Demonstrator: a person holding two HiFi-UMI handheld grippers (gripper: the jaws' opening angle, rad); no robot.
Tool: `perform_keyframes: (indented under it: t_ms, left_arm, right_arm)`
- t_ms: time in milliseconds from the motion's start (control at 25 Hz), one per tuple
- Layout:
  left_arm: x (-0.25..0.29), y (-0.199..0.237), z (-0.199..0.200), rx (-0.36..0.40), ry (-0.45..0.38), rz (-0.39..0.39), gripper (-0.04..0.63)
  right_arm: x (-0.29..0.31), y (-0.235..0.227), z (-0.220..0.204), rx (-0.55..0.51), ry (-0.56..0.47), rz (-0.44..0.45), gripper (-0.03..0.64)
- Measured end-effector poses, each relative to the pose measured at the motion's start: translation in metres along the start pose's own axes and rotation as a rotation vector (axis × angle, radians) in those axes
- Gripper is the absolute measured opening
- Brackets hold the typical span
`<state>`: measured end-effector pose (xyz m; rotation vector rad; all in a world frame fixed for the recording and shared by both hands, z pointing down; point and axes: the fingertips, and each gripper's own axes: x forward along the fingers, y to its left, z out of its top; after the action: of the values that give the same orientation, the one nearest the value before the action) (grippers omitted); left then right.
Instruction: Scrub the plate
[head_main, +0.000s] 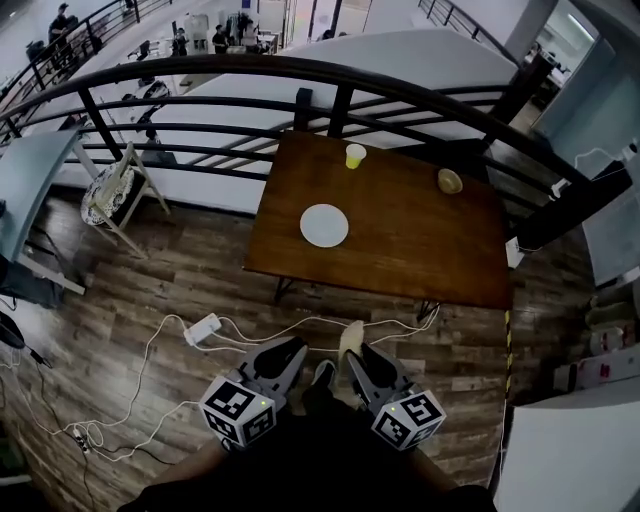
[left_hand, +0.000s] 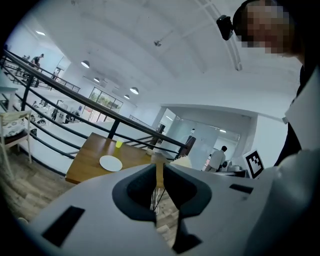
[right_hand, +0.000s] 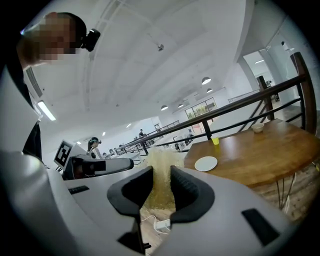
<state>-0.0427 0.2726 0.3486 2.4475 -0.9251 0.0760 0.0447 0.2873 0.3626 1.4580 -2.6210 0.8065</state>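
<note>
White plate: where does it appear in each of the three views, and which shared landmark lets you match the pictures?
Head view: the white plate lies near the picture's centre, on the wooden table's left half.
Left gripper view: white plate left of centre, on the table.
Right gripper view: white plate right of centre, on the table.
Shared landmark: the yellow cup beyond the plate, towards the railing.
</note>
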Motion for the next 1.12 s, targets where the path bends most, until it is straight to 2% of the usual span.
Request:
perform_keyframes:
  t_ms: [200,440,760,920,1120]
  left_arm:
    - [0.054,0.002,0.025,0.005,-0.009,0.042,0.054]
    - [0.092,0.007,0.046,0.000,-0.037,0.117,0.054]
    - [0.120,0.037,0.052,-0.045,-0.014,0.164,0.054]
    - [0.141,0.051,0.057,-0.069,0.003,0.133,0.054]
    - [0.171,0.079,0.088,-0.037,0.021,0.065,0.054]
  right_arm:
    - [0.018,-0.047,0.031,0.008,0.018,0.049,0.118]
    - [0.037,-0.092,0.063,0.044,-0.003,0.095,0.118]
    - [0.079,-0.120,0.066,0.122,0.038,0.131,0.118]
    - [0.092,-0.133,0.075,0.117,0.044,0.104,0.118]
    - [0.119,-0.156,0.103,0.139,-0.008,0.014,0.118]
